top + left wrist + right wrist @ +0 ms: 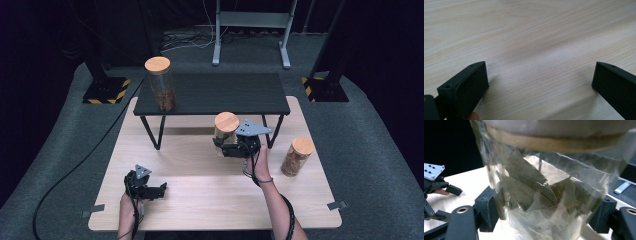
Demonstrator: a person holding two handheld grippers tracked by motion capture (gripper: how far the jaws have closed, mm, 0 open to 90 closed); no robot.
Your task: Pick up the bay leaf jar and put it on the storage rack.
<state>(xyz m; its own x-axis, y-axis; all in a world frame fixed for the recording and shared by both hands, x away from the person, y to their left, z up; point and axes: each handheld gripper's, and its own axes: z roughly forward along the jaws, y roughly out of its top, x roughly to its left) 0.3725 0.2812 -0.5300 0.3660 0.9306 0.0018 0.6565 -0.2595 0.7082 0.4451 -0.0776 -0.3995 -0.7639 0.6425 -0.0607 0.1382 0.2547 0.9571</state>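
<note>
A glass jar (226,131) with a round wooden lid stands near the table's middle, in front of the black shelf. My right gripper (223,148) is shut on its lower body. In the right gripper view the jar (544,195) holds dried green leaves, and the black jaws press on both of its sides. My left gripper (159,190) rests low over the near left of the wooden table (210,195). Its jaws stand wide apart over bare wood (540,80), with nothing between them. The left gripper (434,187) also appears far off in the right gripper view.
A black low shelf (215,92) stands across the table's back, with a tall wooden-lidded jar (160,82) of brown contents on its left end. Another lidded jar (296,156) stands at the table's right side. Cables trail from both grippers.
</note>
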